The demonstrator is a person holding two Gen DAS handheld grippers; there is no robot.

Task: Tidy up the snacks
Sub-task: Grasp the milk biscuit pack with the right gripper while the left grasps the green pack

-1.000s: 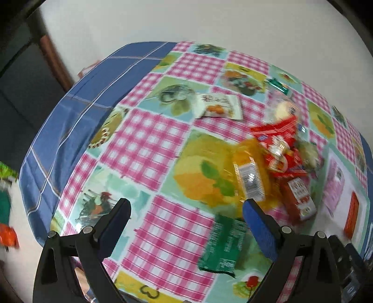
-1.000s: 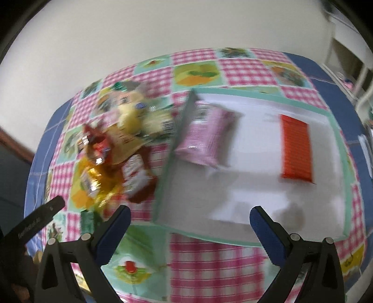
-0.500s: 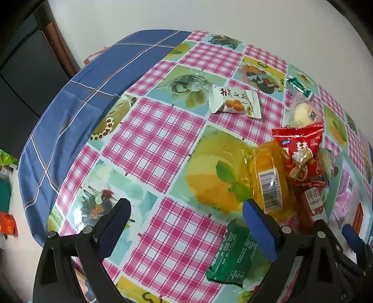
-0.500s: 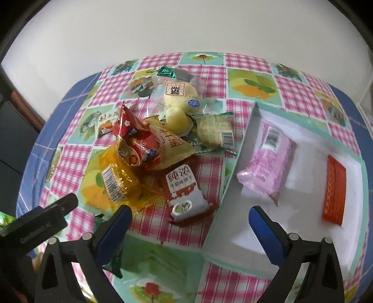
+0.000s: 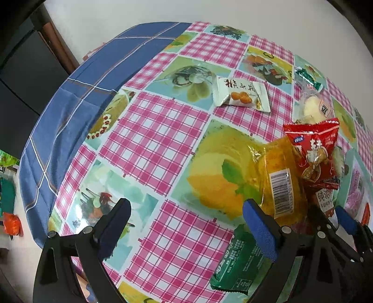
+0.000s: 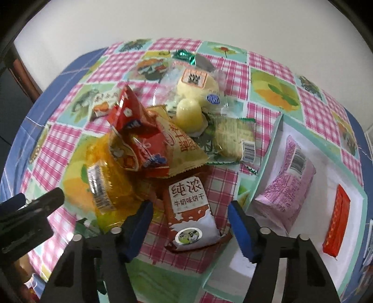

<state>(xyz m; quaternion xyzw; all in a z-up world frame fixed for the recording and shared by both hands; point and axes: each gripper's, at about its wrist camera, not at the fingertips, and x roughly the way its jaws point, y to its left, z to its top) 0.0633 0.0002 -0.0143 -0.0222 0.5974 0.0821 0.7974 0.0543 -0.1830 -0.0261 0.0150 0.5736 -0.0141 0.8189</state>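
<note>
Right gripper [image 6: 190, 225]: blue-padded jaws closing, one on either side of a brown-and-white milk biscuit packet [image 6: 192, 215] that lies flat on the tablecloth; a gap shows between each pad and the wrapper, so the packet is bracketed but not yet pinched.

Left gripper [image 5: 186, 225]: jaws spread wide over bare tablecloth, nothing between them; its right pad lies near the corner of an orange translucent packet [image 5: 281, 184], and a green packet [image 5: 237, 263] lies just below that pad.

Snack pile: beyond the biscuit packet, overlapping one another, lie a red packet [image 6: 137, 130], a tan triangular packet [image 6: 180, 146], the orange packet, a clear bag of pale yellow buns [image 6: 198, 93] and a cracker pack with green edging [image 6: 233, 139]. A small white packet with orange fruit print [image 5: 241, 94] lies apart from the pile, toward the far side.

Tray [image 6: 268, 153]: a white shallow box with mint-green rim, just beside the pile on the right; it holds a pink packet [image 6: 286, 186] and, well apart from it, an orange-red bar [image 6: 336, 222].

Surface: a glossy tablecloth [image 5: 149, 139] of pink check squares alternating with fruit and rooster pictures, laid over a blue plaid cloth [image 5: 77, 98] that hangs off the table edge.

Room: plain white wall [image 6: 186, 21] behind; dark furniture with a brown wooden edge [image 5: 56, 39] at the left.
</note>
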